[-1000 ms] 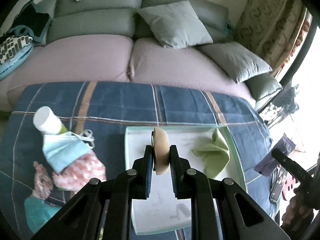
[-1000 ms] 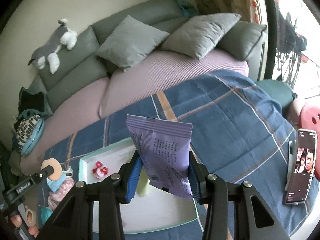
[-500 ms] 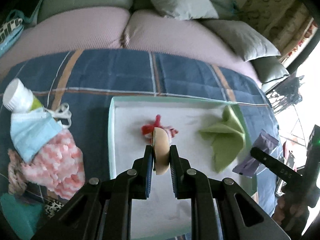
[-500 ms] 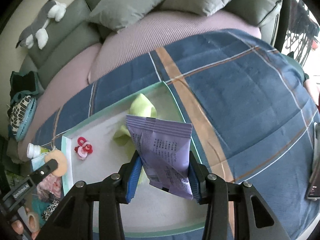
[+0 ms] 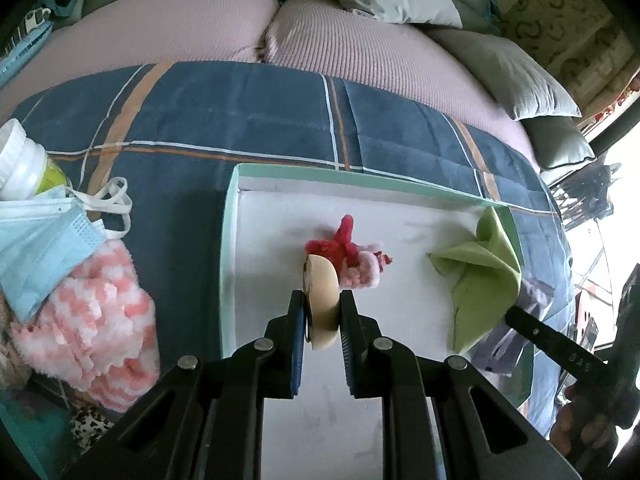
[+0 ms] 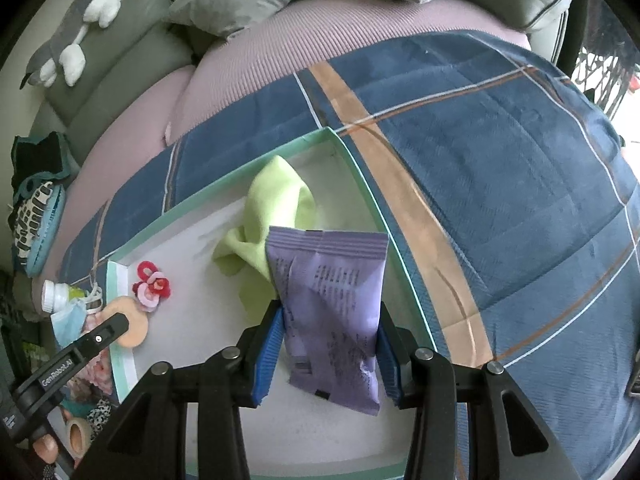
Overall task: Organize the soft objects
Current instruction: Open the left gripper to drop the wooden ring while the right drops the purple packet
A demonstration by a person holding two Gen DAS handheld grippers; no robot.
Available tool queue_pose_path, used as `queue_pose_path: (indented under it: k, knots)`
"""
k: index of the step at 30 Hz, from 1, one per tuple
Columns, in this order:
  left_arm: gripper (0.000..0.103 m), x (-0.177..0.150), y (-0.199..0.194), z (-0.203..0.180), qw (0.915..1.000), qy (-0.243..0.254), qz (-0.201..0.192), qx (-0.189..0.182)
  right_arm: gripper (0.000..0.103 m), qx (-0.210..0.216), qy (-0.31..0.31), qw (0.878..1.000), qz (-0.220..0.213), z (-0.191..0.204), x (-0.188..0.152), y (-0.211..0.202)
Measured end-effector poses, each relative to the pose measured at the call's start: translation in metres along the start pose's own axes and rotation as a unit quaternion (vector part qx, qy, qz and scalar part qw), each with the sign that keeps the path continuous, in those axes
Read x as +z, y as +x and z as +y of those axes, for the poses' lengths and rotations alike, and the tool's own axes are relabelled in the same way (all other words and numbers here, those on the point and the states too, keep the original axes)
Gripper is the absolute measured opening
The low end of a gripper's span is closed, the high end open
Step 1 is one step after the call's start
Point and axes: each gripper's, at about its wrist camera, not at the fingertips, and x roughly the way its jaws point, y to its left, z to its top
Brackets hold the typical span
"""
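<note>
Left gripper [image 5: 320, 312] is clamped on a round beige powder puff [image 5: 322, 304], held on edge at lower centre of the left view, its flat faces against the pads, rim pointing up-frame. It hangs over the shallow white tray with mint-green rim [image 5: 229, 240], just beside a red-and-pink fuzzy hair tie [image 5: 348, 254]. Right gripper [image 6: 328, 344] is clamped on a purple foil sachet [image 6: 334, 312], long axis running up-frame, above the tray beside a crumpled lime-green cloth [image 6: 276, 216].

One tray [image 5: 229, 240], two tongs [image 5: 320, 308].
</note>
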Motion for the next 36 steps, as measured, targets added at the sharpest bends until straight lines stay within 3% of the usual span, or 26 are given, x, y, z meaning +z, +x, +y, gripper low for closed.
queue_pose_path:
  k: [10,14,16,21,25,29,33,36]
  knots:
    - [0.017,-0.001,0.006,0.008,0.9996,-0.013,0.007,-0.024,0.046,-0.003,-0.008,1.0,0.015,0.003,0.001,0.014]
    - [0.018,-0.002,0.004,0.015,0.9995,-0.023,0.011,-0.018,0.046,-0.015,-0.011,1.0,0.02,0.004,0.0,0.017]
    - [0.021,-0.001,0.006,0.016,0.9994,-0.028,0.015,-0.016,0.046,-0.018,-0.009,1.0,0.019,0.004,0.0,0.017]
    - [0.046,0.0,-0.001,0.022,0.9993,-0.033,0.012,-0.012,0.048,-0.021,-0.011,1.0,0.012,0.005,0.002,0.013]
    - [0.053,0.0,-0.008,0.023,0.9995,-0.031,0.01,0.001,0.059,-0.025,-0.012,1.0,0.006,0.003,0.002,0.007]
    - [0.054,0.0,-0.019,0.024,0.9995,-0.03,0.005,0.006,0.059,-0.029,-0.011,1.0,-0.002,0.001,0.002,0.0]
    - [0.067,0.002,-0.035,0.023,0.9994,-0.022,-0.016,0.024,0.059,-0.031,-0.016,0.999,-0.019,0.003,0.002,-0.014]
    - [0.069,0.004,-0.046,0.023,0.9986,-0.016,-0.034,0.038,0.059,-0.033,-0.026,0.999,-0.033,0.009,0.0,-0.024]
